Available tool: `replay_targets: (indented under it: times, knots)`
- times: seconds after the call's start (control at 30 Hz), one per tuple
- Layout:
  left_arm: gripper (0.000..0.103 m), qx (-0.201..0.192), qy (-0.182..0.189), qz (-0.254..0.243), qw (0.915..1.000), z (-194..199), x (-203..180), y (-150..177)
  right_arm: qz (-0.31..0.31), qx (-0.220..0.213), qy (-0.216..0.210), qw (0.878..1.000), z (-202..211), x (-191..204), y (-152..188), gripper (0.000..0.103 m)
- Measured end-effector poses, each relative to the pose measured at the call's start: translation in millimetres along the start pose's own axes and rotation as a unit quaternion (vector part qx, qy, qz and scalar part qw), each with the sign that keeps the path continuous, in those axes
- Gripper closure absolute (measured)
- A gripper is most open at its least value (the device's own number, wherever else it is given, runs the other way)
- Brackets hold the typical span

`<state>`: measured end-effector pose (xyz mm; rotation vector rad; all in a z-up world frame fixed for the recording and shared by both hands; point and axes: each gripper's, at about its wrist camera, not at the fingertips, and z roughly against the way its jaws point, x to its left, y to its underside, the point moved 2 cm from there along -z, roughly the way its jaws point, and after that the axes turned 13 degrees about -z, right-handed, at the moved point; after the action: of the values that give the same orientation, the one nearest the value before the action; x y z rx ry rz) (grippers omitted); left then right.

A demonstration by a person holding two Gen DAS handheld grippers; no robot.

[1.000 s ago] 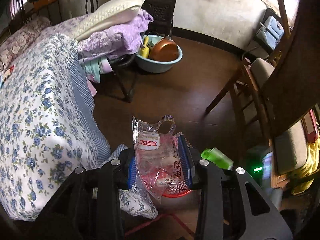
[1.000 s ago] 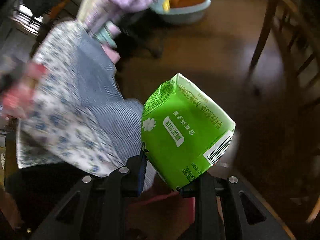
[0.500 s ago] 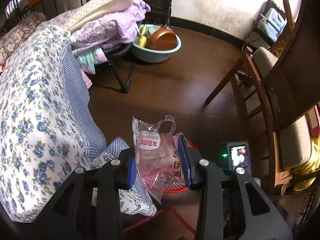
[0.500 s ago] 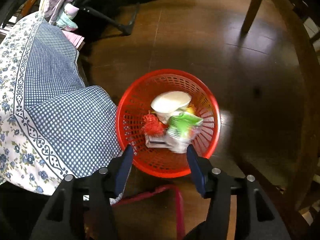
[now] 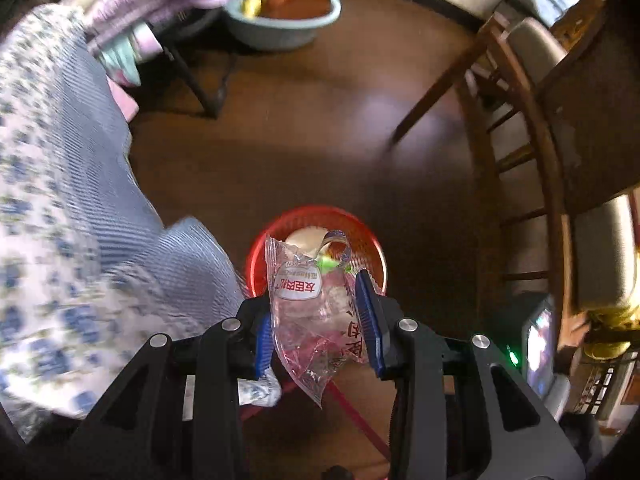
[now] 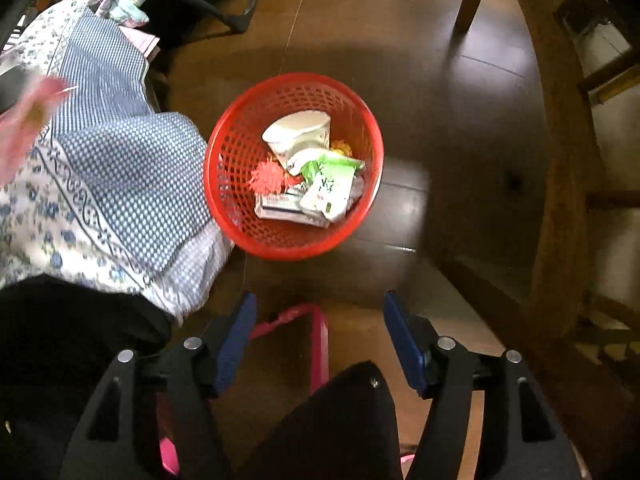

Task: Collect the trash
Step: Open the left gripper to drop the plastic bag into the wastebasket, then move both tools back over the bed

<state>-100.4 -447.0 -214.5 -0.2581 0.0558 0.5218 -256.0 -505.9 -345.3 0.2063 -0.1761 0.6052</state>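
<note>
A red mesh basket (image 6: 224, 184) stands on the brown floor and holds a green carton (image 6: 330, 186), a white cup (image 6: 298, 136) and other scraps. My right gripper (image 6: 320, 334) hangs above and short of it, its jaws opening with nothing between them. In the left wrist view my left gripper (image 5: 318, 316) is shut on a crumpled clear plastic wrapper (image 5: 308, 312) with red print. The wrapper hangs over the basket (image 5: 256, 256), hiding much of it.
A bed with a blue floral and checked cover (image 6: 120, 168) overhangs the floor just left of the basket. A wooden chair (image 5: 520, 128) stands at the right. A light blue basin (image 5: 280, 36) with a copper bowl sits at the back. A pink strap (image 6: 316, 344) lies below.
The right gripper let go of the green carton, which now lies in the basket, and its jaws widened. The left gripper sank toward the basket, still holding the wrapper.
</note>
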Motion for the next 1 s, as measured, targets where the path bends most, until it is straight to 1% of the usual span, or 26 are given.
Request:
replay_targets:
  times: [0.07, 0.1, 0.17, 0.23, 0.3, 0.33, 0.37, 0.4, 0.43, 0.5, 0.57, 0.63, 0.73, 0.9, 1.0]
  knots:
    - [0.065, 0.031, -0.016, -0.008, 0.9994, -26.3, -5.6, -2.2, -0.011, 0.002, -0.008, 1.0, 0.4, -3.1, -1.8, 0.038]
    - [0.063, 0.041, -0.019, -0.01, 0.9989, -34.2, -6.2, -2.1, -0.015, 0.001, -0.012, 1.0, 1.4, -3.8, -2.9, 0.038]
    - [0.063, 0.065, -0.027, -0.01, 0.9975, -53.0, -6.3, -0.8, -0.016, -0.003, -0.016, 1.0, 5.4, -4.5, -3.8, 0.038]
    - [0.063, 0.074, -0.019, -0.008, 0.997, -59.6, -4.5, 0.6, -0.018, -0.007, -0.018, 1.0, 8.4, -5.6, -5.1, 0.038]
    - [0.063, 0.072, -0.008, -0.005, 0.9974, -59.6, -3.6, -0.2, -0.021, -0.008, -0.018, 1.0, 10.0, -7.1, -6.6, 0.038]
    - [0.061, 0.07, 0.002, -0.004, 0.9976, -58.7, -4.5, -0.9, -0.022, -0.008, -0.018, 1.0, 10.5, -8.1, -7.3, 0.038]
    - [0.058, 0.068, 0.007, -0.003, 0.9977, -57.9, -4.8, -1.7, -0.024, -0.008, -0.018, 1.0, 10.6, -8.9, -7.7, 0.038]
    - [0.05, 0.066, 0.01, -0.003, 0.9978, -56.9, -5.2, -1.5, -0.024, -0.007, -0.019, 0.999, 10.3, -9.7, -7.9, 0.038]
    - [0.038, 0.064, 0.011, -0.003, 0.9979, -55.8, -5.8, -1.9, -0.024, -0.006, -0.018, 1.0, 10.0, -10.0, -8.0, 0.038]
    - [0.026, 0.06, 0.002, -0.004, 0.9982, -54.5, -7.6, -3.0, -0.025, -0.005, -0.019, 1.0, 9.7, -9.8, -8.0, 0.038]
    - [0.026, 0.056, -0.009, -0.01, 0.9984, -50.7, -8.5, -3.2, -0.027, -0.005, -0.022, 0.999, 10.7, -10.4, -8.9, 0.038]
    - [0.024, 0.057, -0.007, -0.008, 0.9983, -50.5, -9.0, -3.5, -0.026, -0.005, -0.021, 0.999, 10.6, -9.3, -8.8, 0.038]
    - [0.024, 0.059, -0.008, -0.004, 0.9982, -51.0, -6.6, -3.0, -0.021, -0.007, -0.021, 1.0, 13.0, -6.7, -8.3, 0.038]
    - [0.024, 0.039, -0.006, -0.001, 0.9992, -38.4, -6.2, -5.9, -0.018, -0.005, -0.018, 1.0, 15.9, -2.7, -9.7, 0.038]
    - [0.024, 0.02, 0.004, -0.001, 0.9998, -24.6, -7.4, -6.5, -0.016, -0.004, -0.019, 1.0, 16.9, 1.5, -9.3, 0.038]
